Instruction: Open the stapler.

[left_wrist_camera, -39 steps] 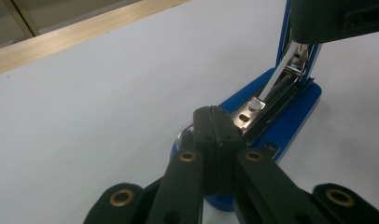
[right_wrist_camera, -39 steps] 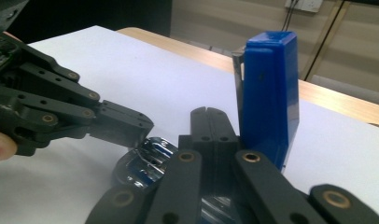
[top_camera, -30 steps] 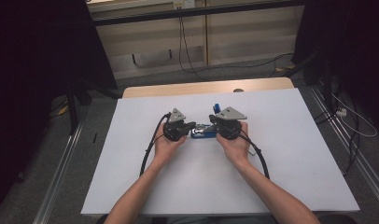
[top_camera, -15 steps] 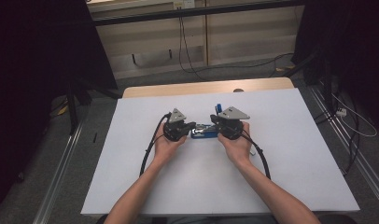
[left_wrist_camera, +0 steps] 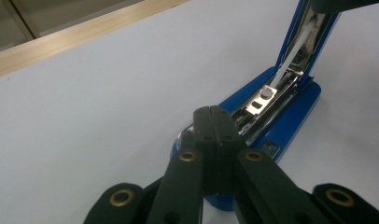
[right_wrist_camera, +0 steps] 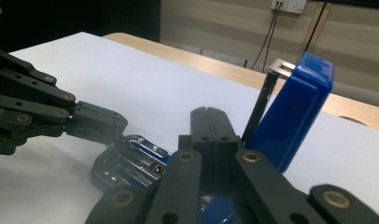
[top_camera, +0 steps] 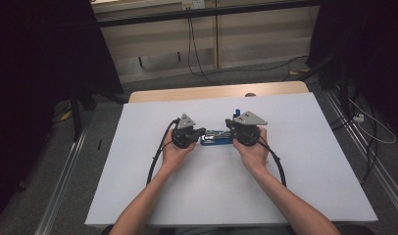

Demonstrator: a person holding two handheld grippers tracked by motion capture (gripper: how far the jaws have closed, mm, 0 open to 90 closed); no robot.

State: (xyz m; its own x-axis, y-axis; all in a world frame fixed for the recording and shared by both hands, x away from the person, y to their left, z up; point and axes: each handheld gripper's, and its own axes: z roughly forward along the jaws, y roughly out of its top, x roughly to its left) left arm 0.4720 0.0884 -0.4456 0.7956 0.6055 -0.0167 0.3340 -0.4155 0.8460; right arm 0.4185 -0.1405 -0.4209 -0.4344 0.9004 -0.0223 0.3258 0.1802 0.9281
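A blue stapler [top_camera: 215,138] lies on the white table [top_camera: 305,161] between my two grippers. Its blue top cover [right_wrist_camera: 295,112] is swung up, baring the metal staple channel [left_wrist_camera: 267,100]. My left gripper [left_wrist_camera: 213,114] is shut with nothing between its jaws, and its tips rest on the stapler's front end. In the right gripper view the left gripper [right_wrist_camera: 92,123] comes in from the left onto the shiny front plate [right_wrist_camera: 136,151]. My right gripper [right_wrist_camera: 207,114] is also shut, at the hinge end just beside the raised cover. In the high view the left gripper [top_camera: 201,132] and right gripper [top_camera: 228,128] face each other.
The table's wooden far edge [top_camera: 207,93] lies behind the stapler. Black cables [top_camera: 155,159] trail from both grippers toward the person's forearms. Metal rails [top_camera: 64,186] run along the floor on both sides. Bare white tabletop surrounds the stapler.
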